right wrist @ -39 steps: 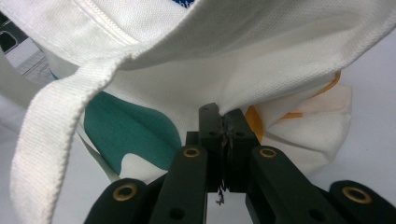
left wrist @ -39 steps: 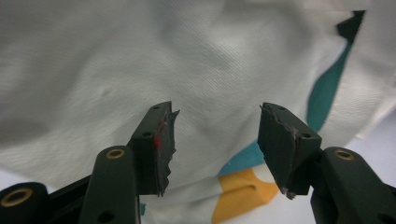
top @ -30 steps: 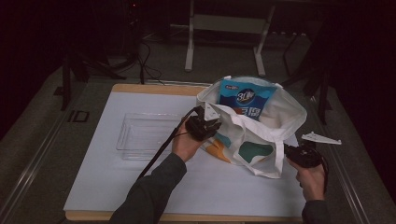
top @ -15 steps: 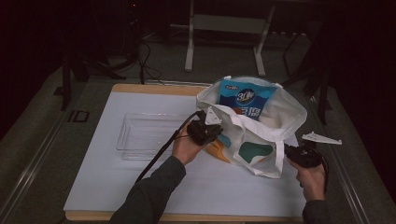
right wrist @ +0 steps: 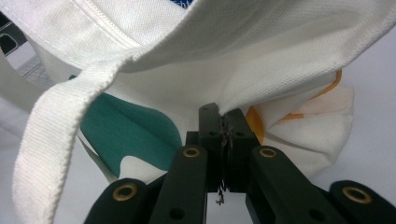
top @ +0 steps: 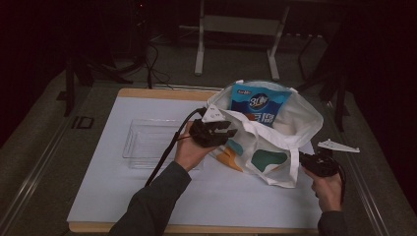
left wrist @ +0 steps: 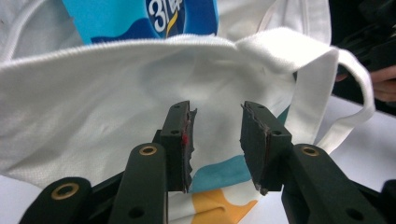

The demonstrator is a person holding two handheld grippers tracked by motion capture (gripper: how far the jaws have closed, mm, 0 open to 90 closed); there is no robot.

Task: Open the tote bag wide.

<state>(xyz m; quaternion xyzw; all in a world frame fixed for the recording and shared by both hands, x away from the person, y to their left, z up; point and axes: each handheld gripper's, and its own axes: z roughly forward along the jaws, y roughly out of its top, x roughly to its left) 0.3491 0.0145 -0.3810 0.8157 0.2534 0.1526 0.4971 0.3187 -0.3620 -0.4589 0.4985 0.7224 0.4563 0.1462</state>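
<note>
1. White table carries the canvas tote bag at its 2 o'clock area, mouth propped wide.
2. Blue snack packet stands inside.
3. Right gripper, at the bag's 4 o'clock, stays clenched on canvas, anchoring it.
4. Left gripper, at its 9 o'clock, has just been opening; nothing lies between its jaws.

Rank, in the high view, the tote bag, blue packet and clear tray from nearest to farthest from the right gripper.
From the right gripper:
1. Tote bag, pinched in its shut jaws.
2. Blue packet, standing in the bag's far side.
3. Clear tray, far left on the table.
</note>
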